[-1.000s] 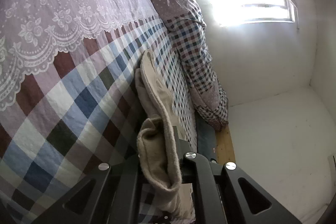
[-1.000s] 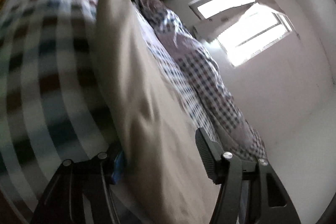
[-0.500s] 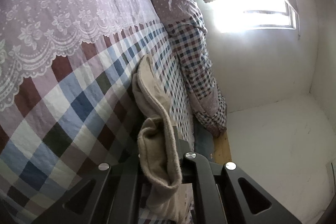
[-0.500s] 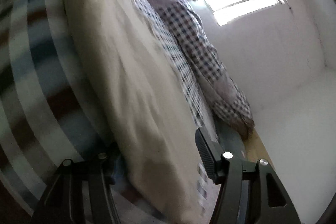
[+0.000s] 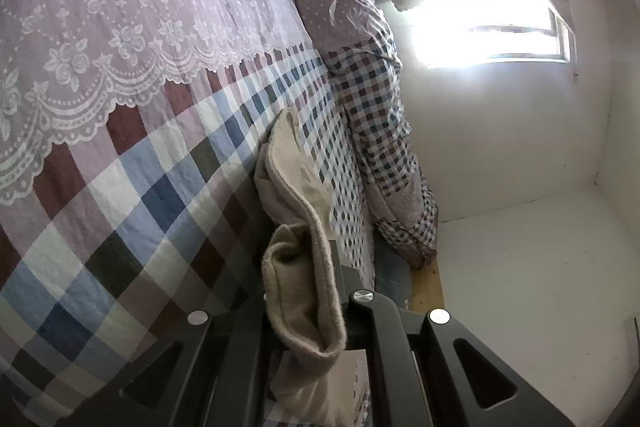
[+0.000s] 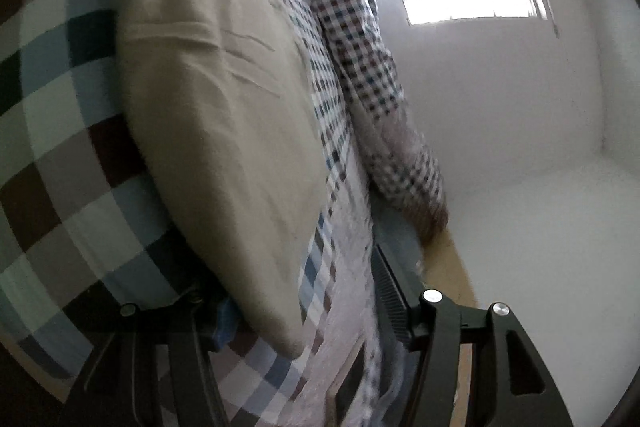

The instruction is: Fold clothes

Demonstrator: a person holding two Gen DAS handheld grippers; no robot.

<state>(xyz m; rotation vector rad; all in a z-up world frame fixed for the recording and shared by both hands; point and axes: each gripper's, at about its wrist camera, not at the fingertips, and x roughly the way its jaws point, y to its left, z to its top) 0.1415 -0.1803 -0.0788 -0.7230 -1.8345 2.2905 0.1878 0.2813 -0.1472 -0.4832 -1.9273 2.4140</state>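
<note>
Beige fleece garment [image 5: 296, 267] clamped mid-fold in left gripper [image 5: 304, 291], right gripper [image 6: 304, 307] spread; next, lowering toward twelve o'clock onto checked bedspread [image 5: 120, 207].

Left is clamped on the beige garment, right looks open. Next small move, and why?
Probably close the right gripper on the near edge of the beige fleece garment. Its jaws stand wide apart with the cloth lying between them on the checked bedspread, while the left gripper already pinches a bunched fold.
</note>
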